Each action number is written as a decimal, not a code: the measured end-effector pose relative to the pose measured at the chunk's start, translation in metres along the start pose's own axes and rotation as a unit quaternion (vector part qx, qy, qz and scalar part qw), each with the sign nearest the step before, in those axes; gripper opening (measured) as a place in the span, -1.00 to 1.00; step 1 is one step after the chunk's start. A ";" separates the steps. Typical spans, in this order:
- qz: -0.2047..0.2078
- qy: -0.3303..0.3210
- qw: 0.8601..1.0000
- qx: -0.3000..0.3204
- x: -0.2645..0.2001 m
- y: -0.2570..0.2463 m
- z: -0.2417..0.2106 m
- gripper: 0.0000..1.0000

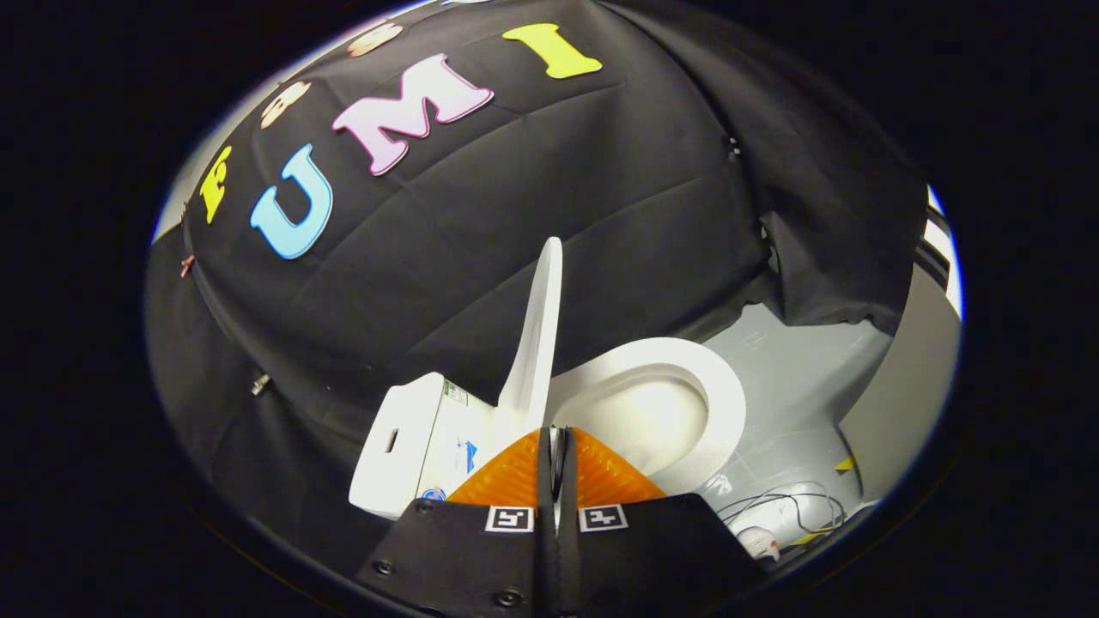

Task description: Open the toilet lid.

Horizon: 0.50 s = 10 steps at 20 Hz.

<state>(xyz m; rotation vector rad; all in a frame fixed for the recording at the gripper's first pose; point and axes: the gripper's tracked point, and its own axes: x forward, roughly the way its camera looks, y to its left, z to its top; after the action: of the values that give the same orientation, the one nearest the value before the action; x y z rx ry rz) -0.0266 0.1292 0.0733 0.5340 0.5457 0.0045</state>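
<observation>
The toilet lid (537,343) stands raised, nearly upright at twelve o'clock just ahead of the gripper (555,446); its fingers are pressed together, holding nothing, likely having pushed, with the bowl (687,378) exposed at two o'clock

Gripper (556,446): two wedge-shaped fingers (515,476) with finely ribbed inner faces, tapering toward tips, only narrow slit between them. Behind fingers, two flat matte black plates (464,549) (one per finger). Each plate carries small square black-and-white fiducial marker (510,519) near inner front corner. Round dark screw heads (508,596) along plate edges.
</observation>
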 end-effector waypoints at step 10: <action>-0.052 -0.025 0.993 -0.103 -0.012 0.090 0.002 -0.90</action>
<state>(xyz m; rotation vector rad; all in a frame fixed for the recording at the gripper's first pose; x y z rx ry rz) -0.0243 0.2042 0.1244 0.3035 0.5175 -0.0513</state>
